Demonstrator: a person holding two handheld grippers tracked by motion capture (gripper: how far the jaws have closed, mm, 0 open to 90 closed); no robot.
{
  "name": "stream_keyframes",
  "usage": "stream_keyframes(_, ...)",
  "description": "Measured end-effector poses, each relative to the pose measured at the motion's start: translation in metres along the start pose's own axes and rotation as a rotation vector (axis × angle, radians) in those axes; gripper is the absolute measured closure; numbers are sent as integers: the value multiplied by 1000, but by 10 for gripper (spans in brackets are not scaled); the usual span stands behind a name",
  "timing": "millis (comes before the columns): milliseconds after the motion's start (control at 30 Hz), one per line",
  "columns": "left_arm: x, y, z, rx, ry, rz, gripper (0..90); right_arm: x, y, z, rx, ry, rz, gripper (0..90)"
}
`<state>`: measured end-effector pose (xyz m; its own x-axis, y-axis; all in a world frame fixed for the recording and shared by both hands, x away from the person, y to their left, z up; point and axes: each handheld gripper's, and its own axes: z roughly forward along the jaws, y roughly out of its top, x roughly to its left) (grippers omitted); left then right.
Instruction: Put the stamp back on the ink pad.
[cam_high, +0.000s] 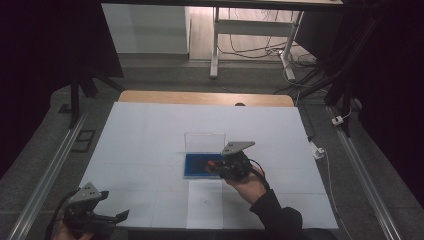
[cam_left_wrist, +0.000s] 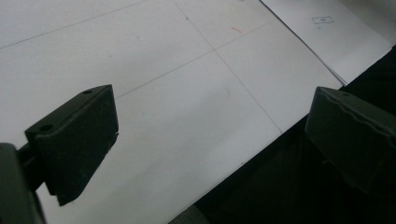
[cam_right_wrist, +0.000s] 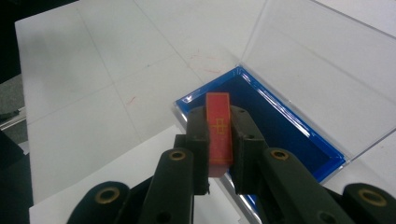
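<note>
A flat blue box (cam_high: 196, 165) with a clear lid (cam_high: 204, 142) standing open lies in the middle of the white table cover. My right gripper (cam_high: 214, 166) hovers over the box's right end, shut on a slim red block (cam_right_wrist: 219, 131) with gold markings; the block stands on edge between the jaws, above the blue box (cam_right_wrist: 289, 128) and its near-left corner. Its clear lid (cam_right_wrist: 327, 56) rises behind. My left gripper (cam_high: 112, 216) rests at the table's near left corner, open, its two black jaws wide apart over the white sheet (cam_left_wrist: 187, 93) with nothing between them.
A loose paper sheet (cam_high: 205, 202) lies in front of the box near the table's front edge. The wooden table edge (cam_high: 205, 97) shows at the back. Table legs and cables (cam_high: 250, 47) stand on the floor beyond. Metal rails (cam_high: 45, 175) run along both sides.
</note>
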<state>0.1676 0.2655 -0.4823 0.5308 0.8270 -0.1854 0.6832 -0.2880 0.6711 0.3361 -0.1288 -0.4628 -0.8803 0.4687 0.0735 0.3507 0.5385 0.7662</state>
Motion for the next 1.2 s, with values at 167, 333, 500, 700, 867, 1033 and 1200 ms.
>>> stream_keyframes(167, 0, 0, 0, 1, 1, 0, 30, -4, 4, 4, 3, -10, 0, 802)
stream_keyframes(333, 0, 0, 0, 0, 0, -2, 30, -8, 7, 9, 10, -20, -11, 803)
stream_keyframes(500, 0, 0, 0, 0, 0, -2, 31, -13, 8, 14, 11, -26, -7, 802)
stream_keyframes(700, 0, 0, 0, -2, -1, -4, 31, -17, 11, 24, 33, -36, -8, 802)
stream_keyframes(867, 0, 0, 0, -1, -2, -4, 31, -20, 13, 32, 40, -43, -19, 802)
stream_keyframes(1033, 1, 0, 0, -2, -1, -5, 31, -22, 13, 42, 63, -48, -22, 803)
stream_keyframes(1200, 1, 0, 0, -2, -1, -5, 31, -22, 10, 52, 92, -55, -26, 802)
